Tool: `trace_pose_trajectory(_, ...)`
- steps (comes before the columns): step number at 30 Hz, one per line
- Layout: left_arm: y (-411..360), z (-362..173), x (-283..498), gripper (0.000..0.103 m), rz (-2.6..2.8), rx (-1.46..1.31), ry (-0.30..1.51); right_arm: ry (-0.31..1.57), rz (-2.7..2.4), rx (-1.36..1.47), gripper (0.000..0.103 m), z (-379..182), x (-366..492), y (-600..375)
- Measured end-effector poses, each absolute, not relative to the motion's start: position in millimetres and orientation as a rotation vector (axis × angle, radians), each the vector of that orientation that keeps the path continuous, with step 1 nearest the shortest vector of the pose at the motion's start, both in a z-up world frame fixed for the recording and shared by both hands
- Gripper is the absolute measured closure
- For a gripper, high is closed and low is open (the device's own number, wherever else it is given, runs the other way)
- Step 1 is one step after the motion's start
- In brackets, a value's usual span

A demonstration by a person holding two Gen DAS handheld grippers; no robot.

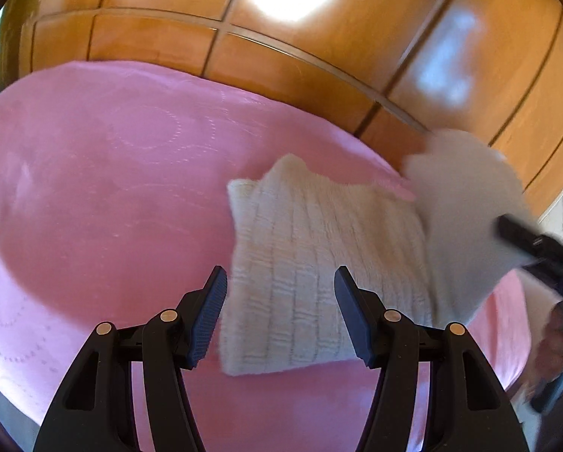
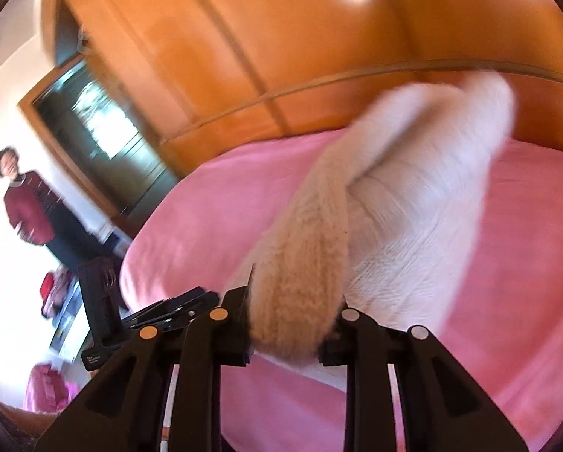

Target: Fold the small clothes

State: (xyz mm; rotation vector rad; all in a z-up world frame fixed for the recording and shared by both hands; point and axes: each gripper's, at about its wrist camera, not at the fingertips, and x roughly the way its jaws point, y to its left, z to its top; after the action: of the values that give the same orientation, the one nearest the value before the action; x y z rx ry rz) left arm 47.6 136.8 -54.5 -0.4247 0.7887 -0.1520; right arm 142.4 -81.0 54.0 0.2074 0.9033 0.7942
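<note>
Left fingers [image 1: 208, 316] stand apart with nothing pinched, the left gripper [image 1: 281, 316] hovering over the near edge of the cream knit garment [image 1: 319, 263]; right fingers [image 2: 240, 320] are clamped on a bunched cream fold of that same garment [image 2: 300, 282], the right gripper [image 2: 292, 324] holding it up off the bed. Largest thing in view: orange wood wardrobe doors [image 1: 319, 67] with a bright light reflection, running behind the bed. Next, the bed with a pink bedspread [image 1: 112, 188], faint dotted ring pattern on it. The knit garment lies on the bedspread toward its right side in the left wrist view: ribbed, partly folded, one end flat on the pink cover, the other end lifted and motion-blurred where the right gripper [image 1: 537, 248] has it. In the right wrist view a person in a dark red top [image 2: 29, 203] stands near a dark-framed doorway [image 2: 100, 143], well apart from the bed. Low at the left edge are some pink and red items [image 2: 51, 293], too blurred to identify. No containers can be made out.
</note>
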Motion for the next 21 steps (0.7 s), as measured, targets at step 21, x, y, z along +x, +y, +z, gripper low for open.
trace_pose_trajectory(21,124,-65,120,0.032,-0.479,-0.808,0.957,0.864,0.862,0.176,0.045,11,84,-130)
